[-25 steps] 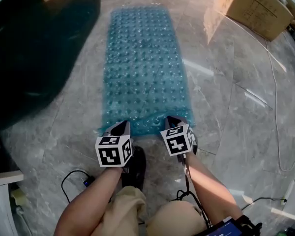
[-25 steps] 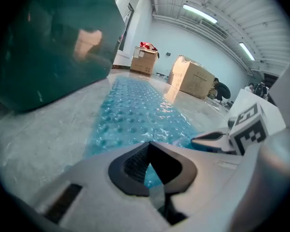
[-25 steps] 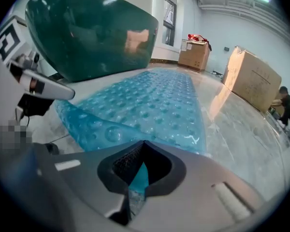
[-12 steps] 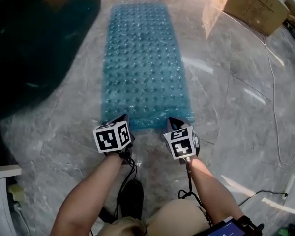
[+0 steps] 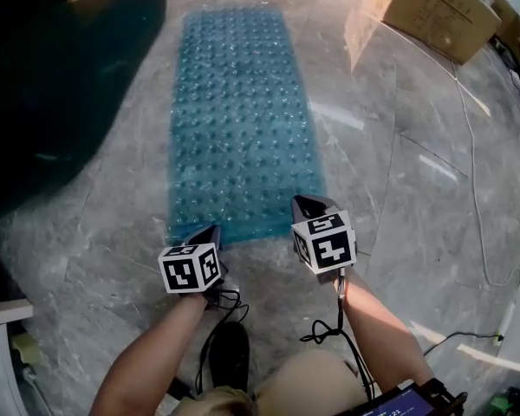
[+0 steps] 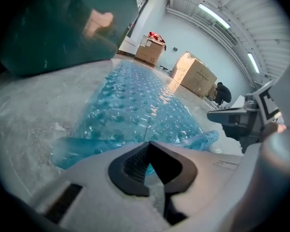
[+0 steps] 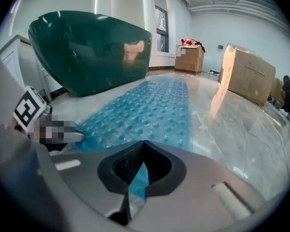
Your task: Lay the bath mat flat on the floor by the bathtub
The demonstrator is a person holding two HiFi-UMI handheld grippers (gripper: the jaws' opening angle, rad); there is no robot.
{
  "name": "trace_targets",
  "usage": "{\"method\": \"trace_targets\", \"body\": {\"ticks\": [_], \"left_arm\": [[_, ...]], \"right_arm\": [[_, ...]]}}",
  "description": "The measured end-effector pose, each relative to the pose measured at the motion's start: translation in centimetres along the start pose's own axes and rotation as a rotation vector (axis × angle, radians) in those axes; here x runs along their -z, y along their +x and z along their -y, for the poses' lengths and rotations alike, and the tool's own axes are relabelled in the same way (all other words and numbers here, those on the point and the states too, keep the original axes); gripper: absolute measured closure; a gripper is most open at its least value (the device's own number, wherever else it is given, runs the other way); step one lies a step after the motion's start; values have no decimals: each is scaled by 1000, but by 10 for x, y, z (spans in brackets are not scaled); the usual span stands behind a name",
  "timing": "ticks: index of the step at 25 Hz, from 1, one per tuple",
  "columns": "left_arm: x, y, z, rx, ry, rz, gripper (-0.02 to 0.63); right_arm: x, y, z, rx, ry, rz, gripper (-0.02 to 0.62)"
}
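Place: warehouse-like hall with a bathroom mock-up
Bathroom signs: dark green glossy bathtub (image 7: 87, 52), grey marble-tile floor (image 5: 399, 189)
Warehouse signs: big brown cardboard boxes (image 5: 425, 7), long ceiling strip lights (image 6: 215, 16)

1. The floor (image 5: 399, 198) is recorded as glossy grey marbled tile with visible seams.
2. A blue studded bath mat (image 5: 238, 120) is spread lengthwise on it, just beside the dark green bathtub (image 5: 61, 76).
3. A cardboard box (image 5: 425, 7) is stood at far right; a thin cable (image 5: 474, 189) is trailed past it.

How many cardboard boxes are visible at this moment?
2. One large box stands right of the bath mat's far end; a smaller box sits farther back, beyond the mat. More may be hidden off-frame.
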State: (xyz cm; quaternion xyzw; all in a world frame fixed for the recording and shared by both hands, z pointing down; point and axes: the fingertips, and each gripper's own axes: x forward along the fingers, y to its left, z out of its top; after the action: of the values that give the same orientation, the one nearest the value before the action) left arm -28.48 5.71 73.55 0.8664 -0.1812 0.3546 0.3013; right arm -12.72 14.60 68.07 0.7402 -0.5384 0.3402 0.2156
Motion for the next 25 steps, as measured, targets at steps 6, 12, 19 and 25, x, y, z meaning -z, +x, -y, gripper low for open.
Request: {"method": "trace_targets", "body": {"ticks": [6,12,19,25], "left_arm": [[-19,-27,21,51,-108,63,600],[-23,-35,-2,21,-186,68,600],[23,-38,-31,-57,-185,-45,600],[48,-50,-28,-49,-194,-76,600]], "right_arm": [[65,14,-8,3,22,-166,586],[93,-3,-25,30,-53,-132,586],[107,-13,-34,10,-69,-115,588],[113,-19,-38,4,-58,-110,586]]}}
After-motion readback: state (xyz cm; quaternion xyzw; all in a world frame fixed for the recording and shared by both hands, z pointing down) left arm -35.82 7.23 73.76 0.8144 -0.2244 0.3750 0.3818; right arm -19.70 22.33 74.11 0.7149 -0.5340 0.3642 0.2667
